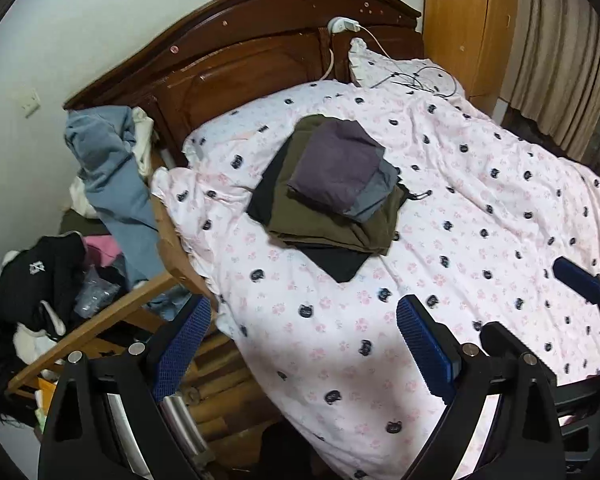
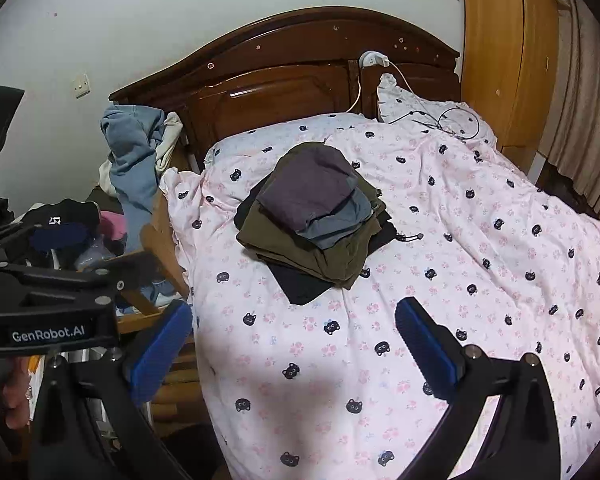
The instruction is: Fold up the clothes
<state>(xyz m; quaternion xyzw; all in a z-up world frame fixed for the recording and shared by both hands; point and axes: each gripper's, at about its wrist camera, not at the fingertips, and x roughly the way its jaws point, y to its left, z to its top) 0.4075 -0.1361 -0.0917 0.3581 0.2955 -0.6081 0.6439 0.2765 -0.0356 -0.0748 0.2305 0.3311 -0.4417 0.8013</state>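
Left gripper (image 1: 300, 344): held above the near edge of the bed; its blue-padded fingers (image 1: 426, 354) are spread wide apart and nothing is held between them.
Right gripper (image 2: 294, 348): likewise spread wide with nothing between its fingers (image 2: 424, 350); one blue pad of it is seen at the right edge of the left wrist view.
Left gripper as seen from the right: its black body with the GenRobot.AI label is seen at the left edge, beside the right gripper and level with it.
Folded stack (image 1: 332, 192): found ahead of both grippers, well apart from the fingertips, resting mid-bed on the quilt.
Stack order: a purple garment (image 2: 310, 190) is laid on top, a grey-blue piece (image 2: 336, 224) beneath it, then an olive piece (image 1: 320, 224), with a black piece (image 1: 332, 260) at the bottom, its corner pointing towards the grippers.
Quilt (image 1: 480, 200): pink-white with cat faces and flowers, spread under and ahead of both grippers.
Unfolded pile (image 1: 44, 280): seen ahead-left of the left gripper, off the bed; dark and pink items are heaped there.
Blue garment (image 1: 116, 176): draped over the bed corner, ahead-left of both grippers.
Headboard (image 2: 284, 92): dark wood, far ahead beyond the stack, with a white charger (image 2: 374, 59) on it.
Cables (image 2: 452, 122): lying on the pillow, far ahead-right.
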